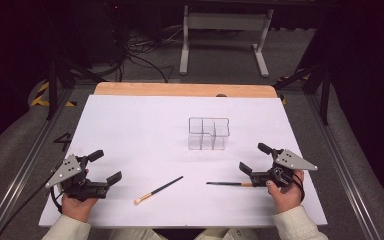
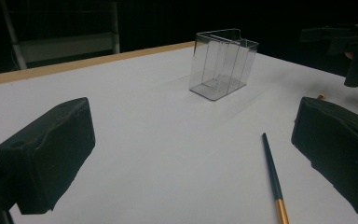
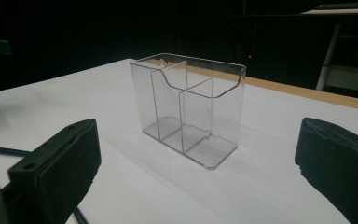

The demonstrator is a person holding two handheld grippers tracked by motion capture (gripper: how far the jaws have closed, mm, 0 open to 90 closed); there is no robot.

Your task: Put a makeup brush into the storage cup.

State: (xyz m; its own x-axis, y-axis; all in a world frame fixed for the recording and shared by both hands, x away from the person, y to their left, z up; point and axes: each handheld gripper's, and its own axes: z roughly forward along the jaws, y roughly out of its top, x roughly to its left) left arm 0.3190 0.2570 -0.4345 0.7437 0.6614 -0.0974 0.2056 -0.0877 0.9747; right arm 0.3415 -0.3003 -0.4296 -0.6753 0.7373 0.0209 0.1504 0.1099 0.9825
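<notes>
A clear plastic organiser (image 1: 208,134) with several compartments stands upright and empty at mid-table; it is also ahead of the jaws in the left gripper view (image 2: 221,63) and the right gripper view (image 3: 191,107). One dark-handled brush (image 1: 158,190) with a pale tip lies near the front, and in the left gripper view this brush (image 2: 272,177) lies by the right jaw. A second dark brush (image 1: 228,184) lies just left of my right gripper (image 1: 255,158). My left gripper (image 1: 105,166) rests at the front left. Both grippers are open and hold nothing.
A white sheet (image 1: 145,125) covers the table, with a wooden edge (image 1: 180,89) at the back. Metal rails run along both sides. A white frame (image 1: 225,30) and cables lie on the floor beyond.
</notes>
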